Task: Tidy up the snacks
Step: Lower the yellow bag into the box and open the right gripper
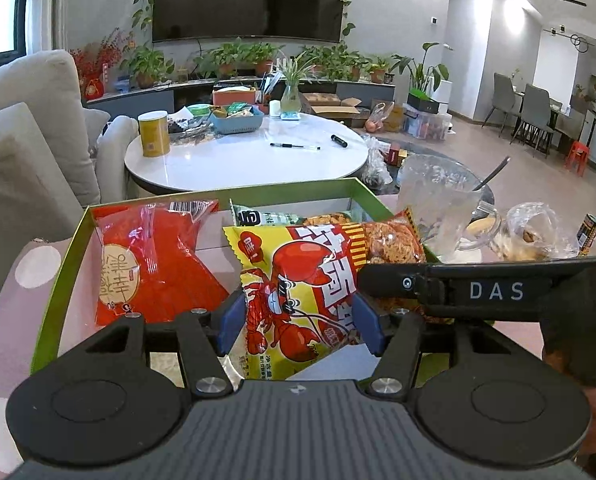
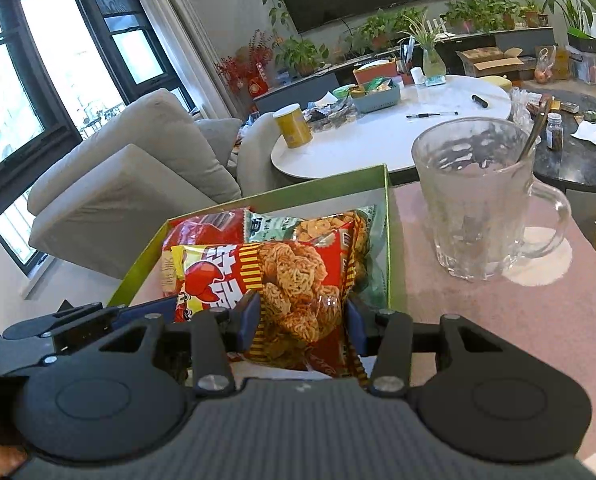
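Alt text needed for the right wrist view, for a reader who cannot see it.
The right gripper clamps the near end of a yellow and red lobster snack bag over a green box that holds more snack packets. A clear glass mug with a spoon stands right of the box on the pink tablecloth.

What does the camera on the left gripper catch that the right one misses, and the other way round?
Only the left view shows the whole red packet, a dark drink can beside a clear bag, and grey dining chairs far off.

Only the right view shows the tall windows and a small jar on the dark table.

Both show the lobster noodle packet between blue fingers, the green box, the glass mug and the white round table.
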Demonstrator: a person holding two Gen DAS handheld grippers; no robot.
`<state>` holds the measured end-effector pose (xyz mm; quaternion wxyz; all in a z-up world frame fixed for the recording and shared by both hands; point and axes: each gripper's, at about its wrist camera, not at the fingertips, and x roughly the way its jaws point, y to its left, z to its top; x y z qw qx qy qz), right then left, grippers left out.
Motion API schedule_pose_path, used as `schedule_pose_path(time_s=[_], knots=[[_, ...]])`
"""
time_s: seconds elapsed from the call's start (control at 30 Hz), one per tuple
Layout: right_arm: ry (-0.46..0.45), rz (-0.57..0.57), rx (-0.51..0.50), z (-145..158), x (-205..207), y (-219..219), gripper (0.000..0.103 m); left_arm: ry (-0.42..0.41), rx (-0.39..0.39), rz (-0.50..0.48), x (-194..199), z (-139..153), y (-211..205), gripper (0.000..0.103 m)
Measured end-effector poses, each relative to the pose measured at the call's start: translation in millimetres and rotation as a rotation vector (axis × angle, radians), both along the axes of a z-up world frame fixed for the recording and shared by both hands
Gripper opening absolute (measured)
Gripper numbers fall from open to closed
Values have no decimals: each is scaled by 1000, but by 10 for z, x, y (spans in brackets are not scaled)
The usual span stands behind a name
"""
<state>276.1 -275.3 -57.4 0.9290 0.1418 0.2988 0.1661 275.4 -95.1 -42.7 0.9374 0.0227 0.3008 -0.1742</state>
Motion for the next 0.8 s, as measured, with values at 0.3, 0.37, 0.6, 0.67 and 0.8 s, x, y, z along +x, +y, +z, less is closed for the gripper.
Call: schedule_pose_path(time_s=[0.3, 0.37, 0.6, 0.67, 0.8], knots=[[2, -4, -63, 4, 196, 130, 65, 13, 26, 35, 191, -64, -41, 57], [-3, -16, -103, -10, 236, 187, 65, 19, 29, 45, 233, -88, -35, 57], [-20, -43, -171, -56, 266, 252, 65, 24, 41, 51, 279, -102, -39, 61], [-45, -58, -160, -31, 200, 203, 65, 23, 31, 48, 251, -80, -15, 63], [-114, -78, -120, 83, 13, 72, 65, -20, 29, 54, 145, 5, 25, 70]])
